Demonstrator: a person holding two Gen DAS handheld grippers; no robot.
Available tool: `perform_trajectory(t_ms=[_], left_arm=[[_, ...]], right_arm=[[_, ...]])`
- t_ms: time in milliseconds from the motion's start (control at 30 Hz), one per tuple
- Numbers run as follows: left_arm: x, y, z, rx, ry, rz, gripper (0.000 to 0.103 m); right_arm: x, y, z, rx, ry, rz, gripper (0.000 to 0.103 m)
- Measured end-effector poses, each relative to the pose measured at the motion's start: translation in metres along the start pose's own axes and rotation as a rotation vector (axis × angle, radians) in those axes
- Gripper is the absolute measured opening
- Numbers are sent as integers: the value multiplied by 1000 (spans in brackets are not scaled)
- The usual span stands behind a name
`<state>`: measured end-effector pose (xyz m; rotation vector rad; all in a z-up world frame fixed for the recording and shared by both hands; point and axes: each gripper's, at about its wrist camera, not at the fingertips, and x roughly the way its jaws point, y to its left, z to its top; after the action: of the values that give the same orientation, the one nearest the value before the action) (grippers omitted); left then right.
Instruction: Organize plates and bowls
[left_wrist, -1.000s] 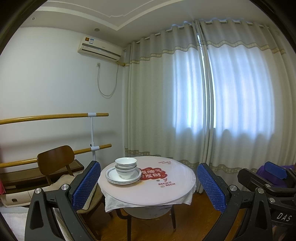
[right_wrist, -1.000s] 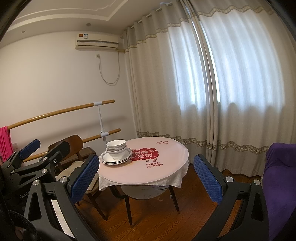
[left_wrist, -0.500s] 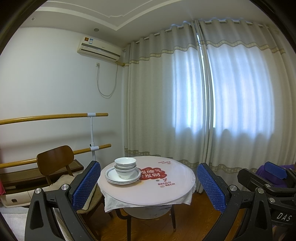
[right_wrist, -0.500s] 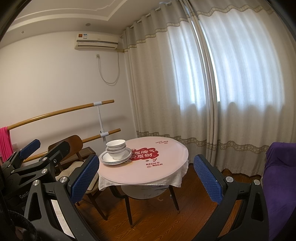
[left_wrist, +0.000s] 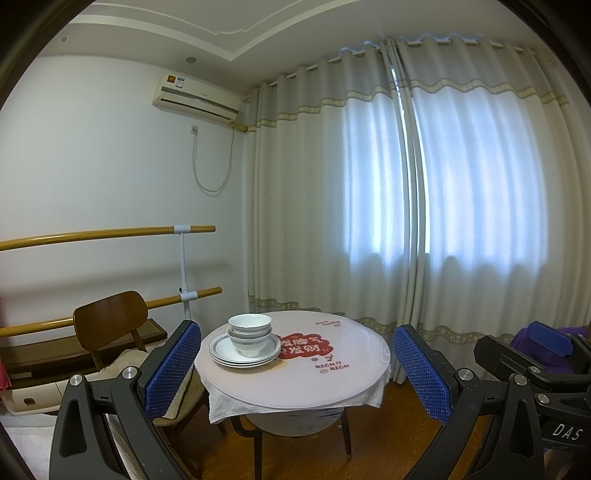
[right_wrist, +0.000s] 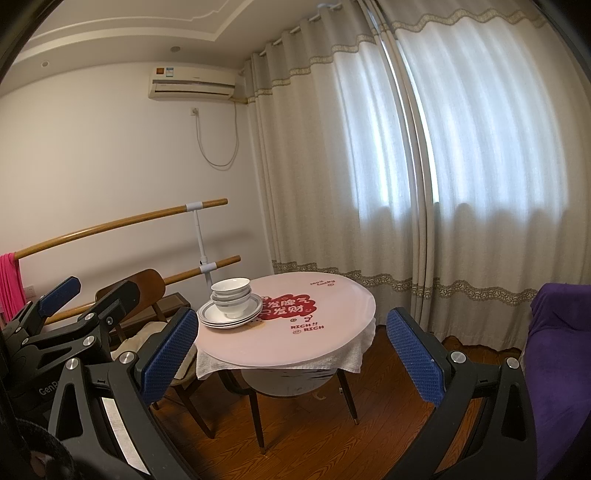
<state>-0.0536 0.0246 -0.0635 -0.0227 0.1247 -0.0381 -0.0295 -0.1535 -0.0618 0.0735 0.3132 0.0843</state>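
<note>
Almost nothing has changed vs the shots a sec and half a sec back: both wrist views frame the room the same way, maybe a hair of drift, no real approach. So no progress on the task in that span; both tools hover well short of the table.

Left gripper (left_wrist: 295, 369): blue pads spread wide apart, nothing between them. Right gripper (right_wrist: 291, 354): same, pads wide apart, empty. Each shows at the edge of the other's cam, so they're held side by side.

Task items: stack of bowls (left_wrist: 250, 334), looks like three nested, sits in the centre of a stack of plates (left_wrist: 244, 350), grey-rimmed, several deep. In the left view the whole pile is at about 9 o'clock on the round table (left_wrist: 354, 384), close to the edge on the side of the wooden chair (left_wrist: 107, 321). The red printed patch (left_wrist: 304, 345) lies just beside the plates, toward 3 o'clock. Rest of the tabletop is bare.

Judgement: crockery already looks sorted, bowls nested on plates, w/ nothing loose left to gather. So this reads as either the very start, before unstacking/laying out, or the end w/ the tools pulled back. Can't tell which from here. If more work is due, both tools need to close a lot of distance first; the bowls, topmost, would be the natural first pick.
</note>
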Motion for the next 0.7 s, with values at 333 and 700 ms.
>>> perform_trajectory(t_ms=[333,700], left_arm=[[0,1,0,2,0,-2,102],[0,4,0,3,5,-6,102]], right_arm=[[-1,-1,0,0,-1,-2,103],[-2,-1,-2,2,1,-3,103]])
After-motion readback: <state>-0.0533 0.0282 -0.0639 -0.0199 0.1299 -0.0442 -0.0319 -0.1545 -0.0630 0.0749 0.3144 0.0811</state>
